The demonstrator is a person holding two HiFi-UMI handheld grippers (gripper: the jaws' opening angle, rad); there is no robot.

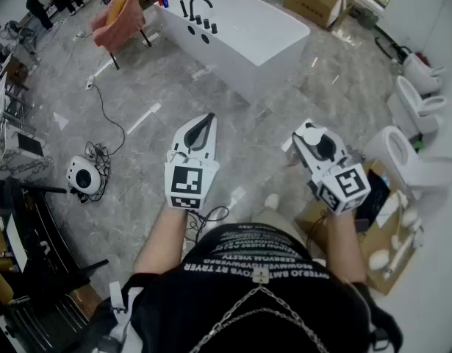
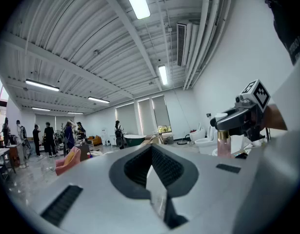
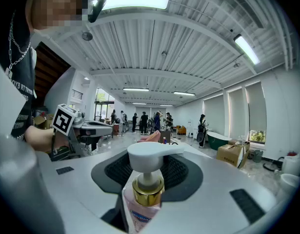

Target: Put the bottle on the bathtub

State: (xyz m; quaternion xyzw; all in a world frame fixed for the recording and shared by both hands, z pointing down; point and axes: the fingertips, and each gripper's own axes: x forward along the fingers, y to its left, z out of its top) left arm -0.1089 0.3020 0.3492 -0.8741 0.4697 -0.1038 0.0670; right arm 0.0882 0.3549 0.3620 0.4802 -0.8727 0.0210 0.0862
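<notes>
The white bathtub (image 1: 244,35) stands well ahead of me, with grey floor (image 1: 299,98) between us. Toilets (image 1: 413,157) line my right. A pink chair (image 1: 117,13) sits left of the tub.

My left fingers (image 1: 203,127) are closed together, holding nothing. My right fingers (image 3: 186,172) clamp the bottle (image 3: 144,199), which is upright and pink, with a gold collar and white pump.

Bottle (image 3: 145,191) pink, gold-necked, white-topped; bathtub (image 1: 264,34) white.
</notes>
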